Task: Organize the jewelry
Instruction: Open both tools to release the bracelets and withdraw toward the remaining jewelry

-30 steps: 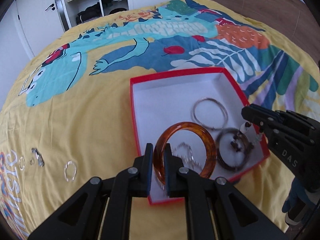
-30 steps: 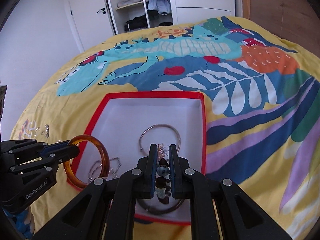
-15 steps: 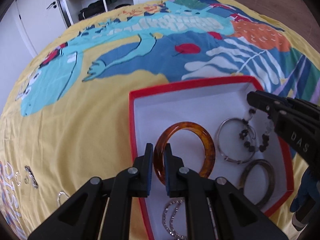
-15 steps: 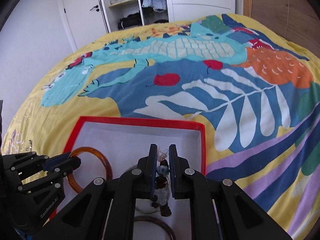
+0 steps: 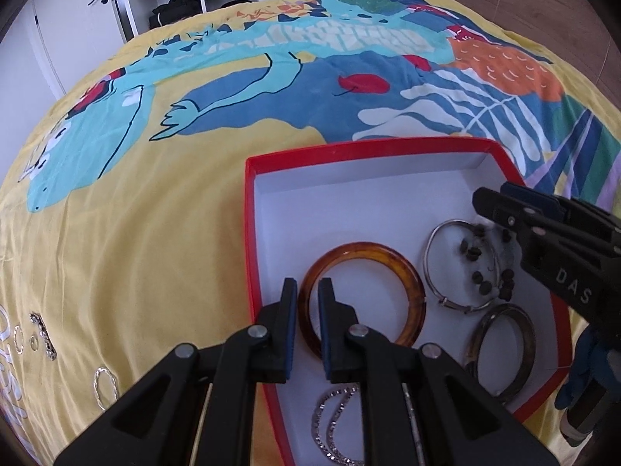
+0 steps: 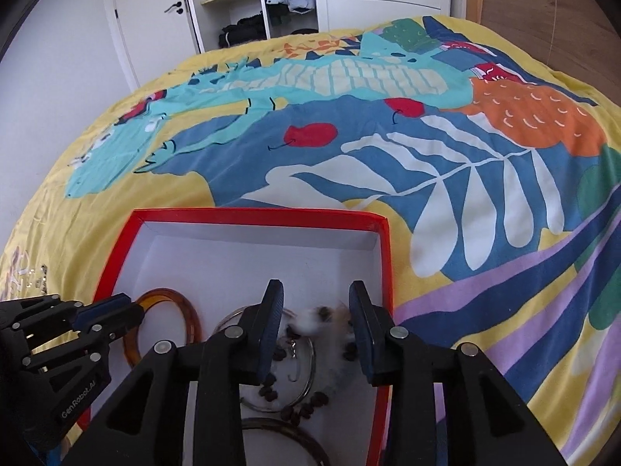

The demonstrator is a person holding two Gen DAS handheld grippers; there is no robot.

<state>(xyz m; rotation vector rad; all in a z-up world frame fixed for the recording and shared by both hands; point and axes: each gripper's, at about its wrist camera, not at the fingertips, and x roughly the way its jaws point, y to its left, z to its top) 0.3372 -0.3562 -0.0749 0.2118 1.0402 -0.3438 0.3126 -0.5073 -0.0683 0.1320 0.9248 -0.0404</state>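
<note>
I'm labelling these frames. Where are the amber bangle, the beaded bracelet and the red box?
amber bangle point(image 5: 407, 272): left wrist view, on its far right arc.
beaded bracelet point(image 5: 481, 283): left wrist view, on dark beads lying inside the silver ring.
red box point(image 6: 252, 213): right wrist view, on its far red rim.

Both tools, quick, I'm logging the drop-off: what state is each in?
Left tool: closed on the amber bangle.
Right tool: open, just released; beaded bracelet lies loose below.

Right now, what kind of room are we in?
Most likely a bedroom: the red box of bangles sits on a bed with a bright patterned yellow cover, and behind it stands an open wardrobe with folded and hanging clothes.
</note>
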